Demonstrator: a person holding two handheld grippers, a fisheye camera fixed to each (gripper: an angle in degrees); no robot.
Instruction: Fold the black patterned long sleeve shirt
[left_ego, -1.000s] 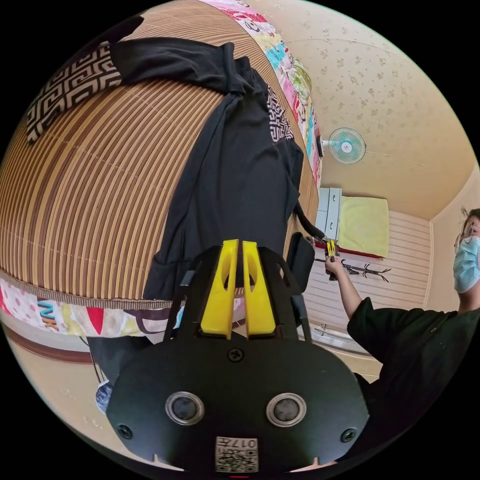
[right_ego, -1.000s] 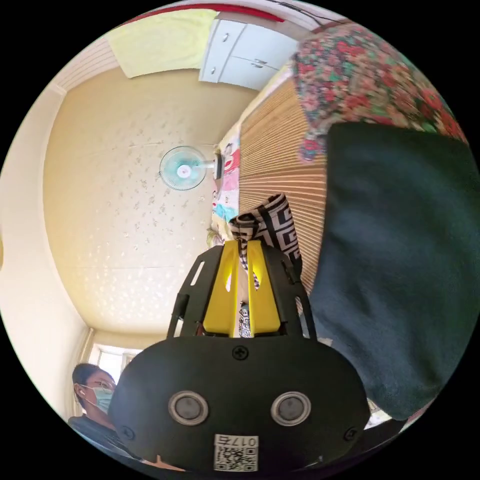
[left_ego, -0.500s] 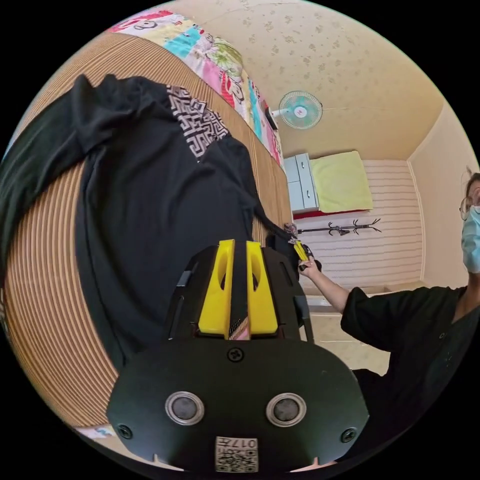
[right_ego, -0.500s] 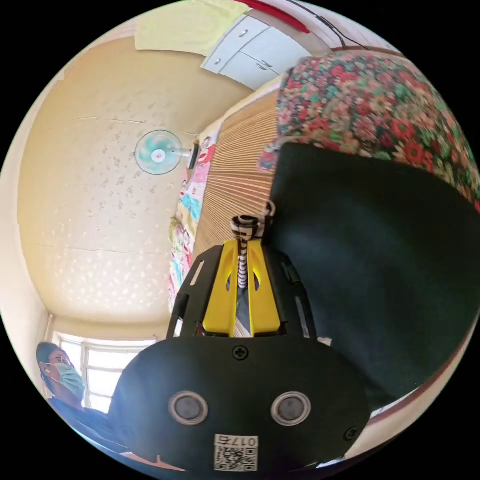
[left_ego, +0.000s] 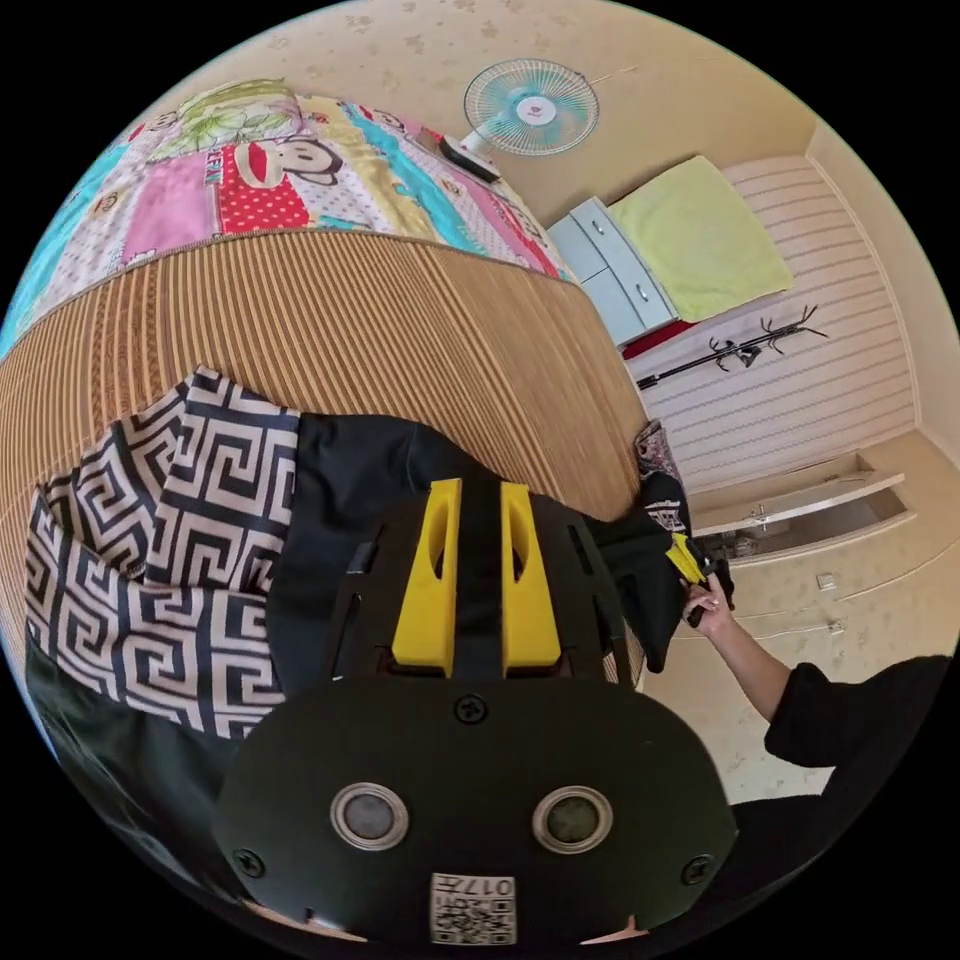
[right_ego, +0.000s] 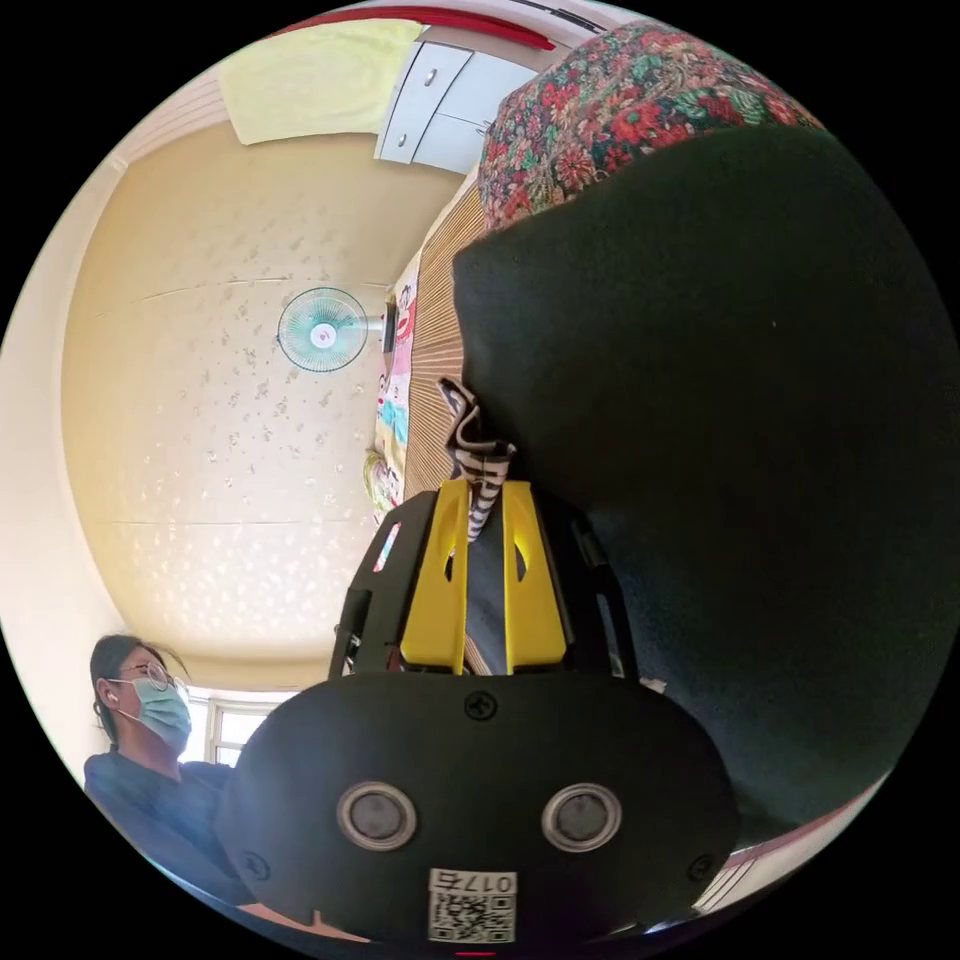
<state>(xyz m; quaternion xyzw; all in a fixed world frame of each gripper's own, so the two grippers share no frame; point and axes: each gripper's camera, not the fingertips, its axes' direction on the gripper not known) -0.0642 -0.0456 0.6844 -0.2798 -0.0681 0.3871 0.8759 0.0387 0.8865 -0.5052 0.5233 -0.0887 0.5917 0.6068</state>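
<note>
The shirt (left_ego: 330, 470) lies partly on the bed mat (left_ego: 350, 320). The left tongs (left_ego: 478, 500) pinch black cloth, and the right tongs (right_ego: 486, 500) pinch a patterned edge. I judge the fold only begun; most remains.

We're seeing a bed topped with a striped brown bamboo mat (left_ego: 400, 330), the black long sleeve shirt with maze-patterned panels (left_ego: 170, 540) lying on it, colourful cartoon patchwork sheet (left_ego: 250, 180) at the far edge.

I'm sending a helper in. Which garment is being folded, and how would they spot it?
On the ribbed brown bamboo mat lies a black long sleeve shirt. Its black-and-white maze-pattern panel sets it apart from the cartoon patchwork sheet behind.
</note>
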